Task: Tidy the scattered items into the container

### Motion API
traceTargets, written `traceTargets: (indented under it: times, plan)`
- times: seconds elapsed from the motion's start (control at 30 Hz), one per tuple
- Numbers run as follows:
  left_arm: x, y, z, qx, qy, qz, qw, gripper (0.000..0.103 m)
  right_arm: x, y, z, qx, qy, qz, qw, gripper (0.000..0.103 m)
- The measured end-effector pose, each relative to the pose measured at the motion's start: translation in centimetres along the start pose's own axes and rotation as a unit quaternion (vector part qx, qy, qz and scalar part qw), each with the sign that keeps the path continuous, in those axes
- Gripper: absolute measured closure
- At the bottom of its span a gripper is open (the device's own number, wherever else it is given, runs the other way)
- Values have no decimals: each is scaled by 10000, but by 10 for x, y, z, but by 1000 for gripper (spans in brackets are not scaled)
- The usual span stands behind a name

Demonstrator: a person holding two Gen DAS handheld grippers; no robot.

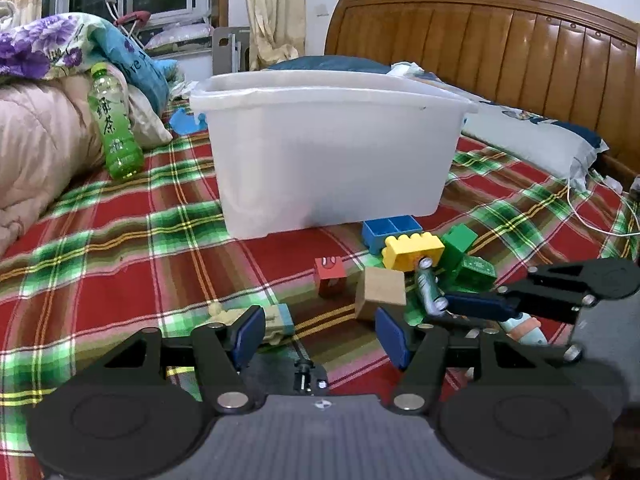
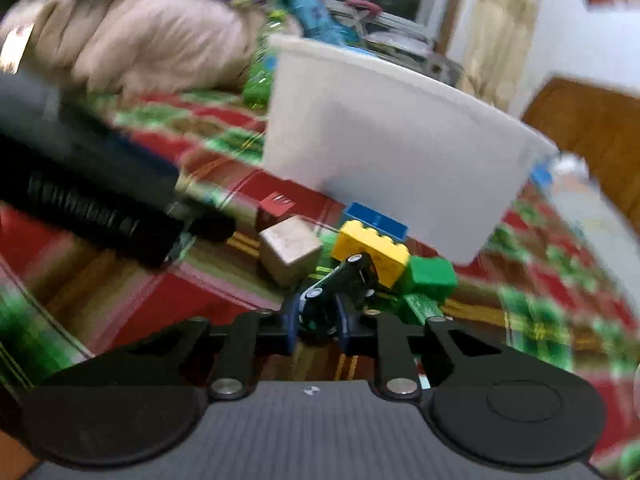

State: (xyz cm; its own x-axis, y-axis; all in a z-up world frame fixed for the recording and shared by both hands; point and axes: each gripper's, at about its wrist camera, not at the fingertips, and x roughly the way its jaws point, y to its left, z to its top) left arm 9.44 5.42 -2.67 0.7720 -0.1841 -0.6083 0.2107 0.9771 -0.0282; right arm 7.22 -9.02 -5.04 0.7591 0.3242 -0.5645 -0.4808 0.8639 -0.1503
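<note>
A white plastic tub [image 1: 328, 152] stands on the plaid bedspread; it also shows in the right wrist view [image 2: 384, 144]. In front of it lie a blue block [image 1: 390, 230], a yellow brick [image 1: 412, 250], green bricks [image 1: 464, 248], a red cube [image 1: 330, 276], a tan wooden cube [image 1: 380, 292] and a pale toy [image 1: 276, 322]. My left gripper [image 1: 320, 334] is open and empty above the bedspread near the pale toy. My right gripper [image 2: 318, 322] is shut on green batteries [image 2: 340, 280], seen from the left wrist [image 1: 430, 286] beside the bricks.
A green tea bottle [image 1: 114, 124] leans on a pink quilt [image 1: 36, 140] at the left. A pillow [image 1: 532, 136] and wooden headboard [image 1: 500, 44] lie at the right, with a white cable [image 1: 592, 220]. A pastel toy [image 1: 524, 328] lies under the right gripper.
</note>
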Motion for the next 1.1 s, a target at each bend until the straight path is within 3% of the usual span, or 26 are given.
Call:
traceTargets:
  times: [0.07,0.17,0.23,0.4,0.6,0.73,0.93,1.1]
  plan:
    - [0,-2,0,-17,-9,-12,10000,38,-5,-22,-1,866,29,296,9958,87]
    - [0,-5,-1,-9,-3,-59,10000,38,-14,-49,-15,2142,68,772,9737,87]
    - [1,-9,-1,40,8,-71,10000,38,-18,-58,-22,2557,37,862,9629,87]
    - [2,-15,-1,114,17,-107,9999,38,-16,-48,-23,2080,129,281,9776,84]
    - [3,-19,-1,178,27,-110,9998,38,-17,-39,-21,1465,102,-281,9888,63]
    - [4,-19,0,160,31,-114,9998,38,-22,-35,-17,1191,-16,-436,9919,62]
    - [6,-19,0,152,27,-124,9998,38,-24,-20,-12,536,-160,-754,9956,52]
    - [7,-15,-4,113,74,-105,9999,38,-23,-7,-9,152,-252,-614,9977,57]
